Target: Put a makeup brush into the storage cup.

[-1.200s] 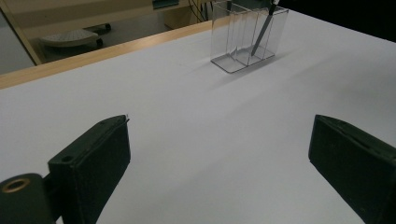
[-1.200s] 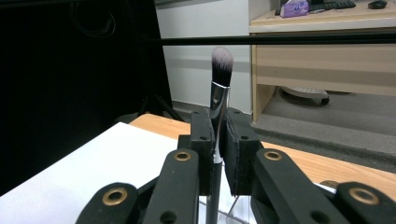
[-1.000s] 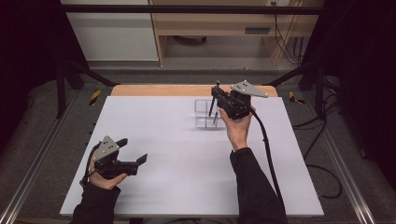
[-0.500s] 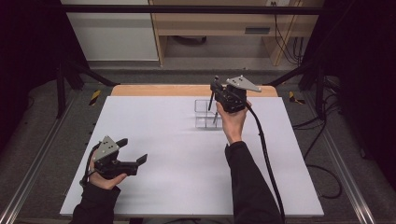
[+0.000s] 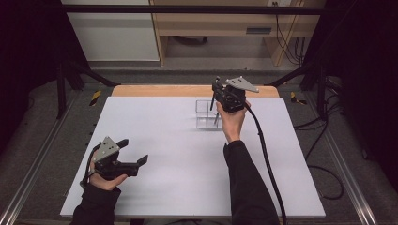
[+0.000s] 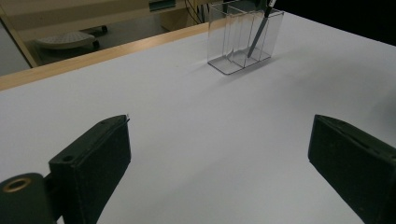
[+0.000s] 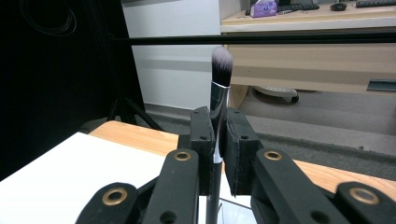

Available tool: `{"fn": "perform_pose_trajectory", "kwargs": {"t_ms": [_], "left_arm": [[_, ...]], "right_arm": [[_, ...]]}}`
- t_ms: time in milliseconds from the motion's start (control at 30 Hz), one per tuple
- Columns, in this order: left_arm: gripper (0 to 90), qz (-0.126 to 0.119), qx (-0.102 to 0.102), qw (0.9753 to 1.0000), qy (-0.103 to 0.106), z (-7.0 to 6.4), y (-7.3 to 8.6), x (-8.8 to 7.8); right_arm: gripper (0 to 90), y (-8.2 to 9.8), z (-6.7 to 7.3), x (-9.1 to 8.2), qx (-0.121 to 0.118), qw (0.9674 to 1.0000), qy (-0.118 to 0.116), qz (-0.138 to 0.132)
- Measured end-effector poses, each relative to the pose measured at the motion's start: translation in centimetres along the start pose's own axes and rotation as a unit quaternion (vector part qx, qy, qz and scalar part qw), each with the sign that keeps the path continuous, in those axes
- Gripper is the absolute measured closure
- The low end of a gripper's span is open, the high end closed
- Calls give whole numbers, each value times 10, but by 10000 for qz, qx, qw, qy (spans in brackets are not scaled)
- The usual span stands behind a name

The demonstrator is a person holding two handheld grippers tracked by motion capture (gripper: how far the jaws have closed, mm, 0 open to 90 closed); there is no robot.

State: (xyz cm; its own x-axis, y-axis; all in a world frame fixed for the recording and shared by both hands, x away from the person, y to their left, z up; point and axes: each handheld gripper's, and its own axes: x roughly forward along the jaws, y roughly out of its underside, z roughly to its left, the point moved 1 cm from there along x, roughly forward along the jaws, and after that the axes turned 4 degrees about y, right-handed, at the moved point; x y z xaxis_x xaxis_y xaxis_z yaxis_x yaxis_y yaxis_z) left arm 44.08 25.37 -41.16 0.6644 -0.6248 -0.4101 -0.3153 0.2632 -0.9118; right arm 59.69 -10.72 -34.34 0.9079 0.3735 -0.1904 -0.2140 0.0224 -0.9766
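Near the table's far edge (image 5: 187, 90), right hand-held gripper (image 5: 217, 96) clamps a brush (image 7: 219, 88) over the clear organizer (image 5: 206, 115); left hand-held gripper (image 5: 133, 152) gapes

Both grippers, left (image 5: 133, 151) and right (image 5: 216, 90), are black, each topped by a grey three-cornered plate. Brass-ringed pivot holes on the jaw arms. Black cable trails from the right one. Dark long sleeves.

I see a makeup brush (image 7: 219, 88) standing nearly upright, its grey-tipped bristle head up and its shiny metal ferrule below, clamped in my right tool (image 7: 218, 154). Its dark handle (image 6: 258, 35) slants down into the right-hand compartment of a clear plastic holder (image 5: 206, 115), which stands upright near the far edge of the white worktop (image 5: 187, 154).
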Motion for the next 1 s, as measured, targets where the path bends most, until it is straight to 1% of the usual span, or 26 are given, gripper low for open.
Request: {"fn": "perform_pose_trajectory", "kwargs": {"t_ms": [67,200,267,467,600,667,800,1000], "left_arm": [[57,-4,-16,10000,1,0,0,0],[57,-3,-8,10000,-4,-1,0,0],[57,-2,-7,10000,-5,-1,0,0],[58,10,2,10000,-14,-1,0,0],[58,4,0,10000,-14,-1,0,0],[58,0,0,10000,-12,-1,0,0],[58,-1,3,10000,-5,-1,0,0],[58,-18,-2,10000,-4,-1,0,-1]], "right_arm": [[834,3,1,4,-36,10000,-1,36],[834,8,3,7,-70,9999,-3,105],[834,11,5,8,-147,9998,4,156],[834,15,8,11,-216,9995,40,239],[834,19,9,12,-228,9993,45,284],[834,21,9,13,-196,9994,40,288],[834,25,9,14,-231,9992,59,335],[834,31,9,16,-239,9987,90,448]]}}
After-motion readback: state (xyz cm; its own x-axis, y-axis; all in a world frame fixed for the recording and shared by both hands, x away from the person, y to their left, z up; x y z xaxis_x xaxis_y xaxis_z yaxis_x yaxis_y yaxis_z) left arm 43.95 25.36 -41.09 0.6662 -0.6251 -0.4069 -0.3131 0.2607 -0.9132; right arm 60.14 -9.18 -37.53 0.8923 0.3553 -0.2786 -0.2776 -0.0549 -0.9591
